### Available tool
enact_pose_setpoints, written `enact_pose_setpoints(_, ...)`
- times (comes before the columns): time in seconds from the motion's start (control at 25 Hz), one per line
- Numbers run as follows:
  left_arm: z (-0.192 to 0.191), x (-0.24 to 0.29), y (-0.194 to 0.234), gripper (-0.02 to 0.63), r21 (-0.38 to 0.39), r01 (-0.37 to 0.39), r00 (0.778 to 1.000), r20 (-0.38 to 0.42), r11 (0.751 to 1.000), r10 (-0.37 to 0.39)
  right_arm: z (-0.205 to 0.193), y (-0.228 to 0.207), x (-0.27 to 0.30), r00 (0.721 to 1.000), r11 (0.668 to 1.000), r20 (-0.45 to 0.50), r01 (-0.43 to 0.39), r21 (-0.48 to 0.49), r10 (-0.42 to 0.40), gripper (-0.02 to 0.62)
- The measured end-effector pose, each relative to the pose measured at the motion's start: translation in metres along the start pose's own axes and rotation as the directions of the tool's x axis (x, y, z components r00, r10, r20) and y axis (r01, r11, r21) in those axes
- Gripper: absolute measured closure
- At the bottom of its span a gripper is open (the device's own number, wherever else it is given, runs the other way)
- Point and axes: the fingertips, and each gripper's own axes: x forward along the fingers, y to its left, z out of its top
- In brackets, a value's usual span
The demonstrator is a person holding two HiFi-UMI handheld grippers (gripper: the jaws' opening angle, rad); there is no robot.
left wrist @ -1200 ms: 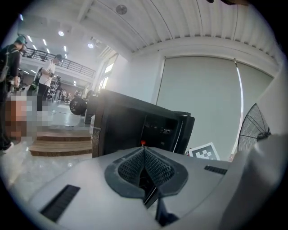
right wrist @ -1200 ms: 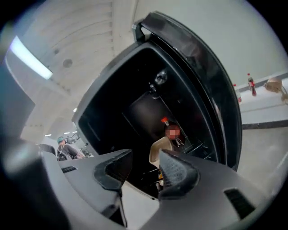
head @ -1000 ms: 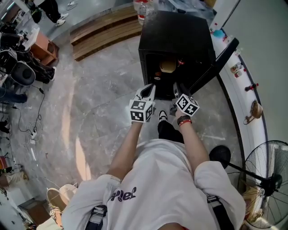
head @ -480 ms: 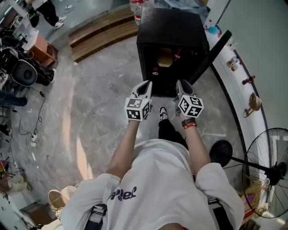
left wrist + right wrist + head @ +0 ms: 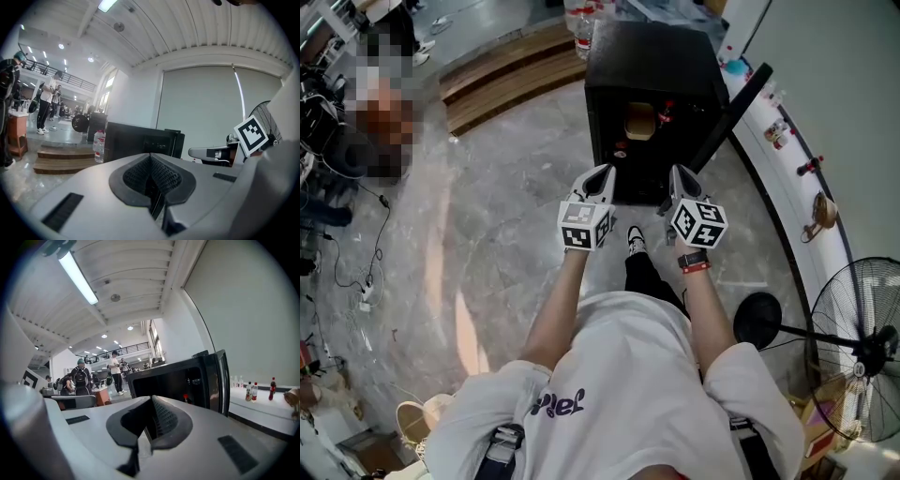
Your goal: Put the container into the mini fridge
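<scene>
The black mini fridge [image 5: 652, 66] stands on the floor ahead with its door [image 5: 733, 112] swung open to the right. A tan container [image 5: 640, 120] sits inside on a shelf, beside small red items. My left gripper [image 5: 605, 175] and right gripper [image 5: 679, 176] hover side by side just in front of the opening, apart from the container. The left gripper [image 5: 151, 157] is shut with nothing between its pads. The right gripper [image 5: 151, 401] is shut and empty too. The fridge [image 5: 173, 378] shows beyond the right jaws, its door [image 5: 216, 376] open.
A white ledge [image 5: 783, 178] with small bottles runs along the right wall. A standing fan [image 5: 853, 347] is at the lower right. Wooden steps [image 5: 511, 70] and water bottles [image 5: 581, 19] lie left of the fridge. Cables [image 5: 356, 272] trail at far left. People stand in the background.
Both grippers have drawn back a little from the fridge opening and the view has shifted back with them. The container stays inside the fridge.
</scene>
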Motion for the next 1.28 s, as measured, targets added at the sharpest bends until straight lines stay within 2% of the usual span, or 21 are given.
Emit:
enact_pose_setpoints(0.12,0.002,-0.008,0.001,0.586,0.008,0.002,1.000,0.010,1.000,-0.002,0.005,0.008,-0.009,1.000,0.999,0.022,0.011,-0.053,-0.010,0.580)
enact_pose_setpoints(0.44,0.010,-0.013,0.000,0.586,0.023,0.021,0.999,0.028,1.000,-0.021,0.016,0.023,-0.013,0.999,0.999,0.051,0.012,-0.048,-0.010,0.581)
enact_pose_setpoints(0.88,0.008,-0.015,0.006,0.586,0.020,0.039,0.999,0.019,0.999,-0.039,0.010,0.035,-0.004,0.999,0.999,0.032,0.007,-0.053,-0.005,0.581)
enact_pose_setpoints(1.04,0.002,0.001,0.011,0.585,0.021,0.035,0.999,0.015,0.999,-0.036,0.003,0.026,0.012,1.000,0.998,0.018,-0.002,-0.056,0.003,0.581)
enact_pose_setpoints(1.16,-0.026,0.011,-0.005,0.585,-0.021,0.049,0.998,-0.030,0.999,-0.050,-0.021,0.001,0.002,0.998,0.998,-0.051,0.031,-0.049,-0.033,0.581)
enact_pose_setpoints(1.28,-0.092,0.002,-0.049,0.586,-0.115,0.088,0.986,-0.129,0.990,-0.102,-0.069,-0.034,-0.050,0.974,0.992,-0.187,0.121,-0.032,-0.125,0.581)
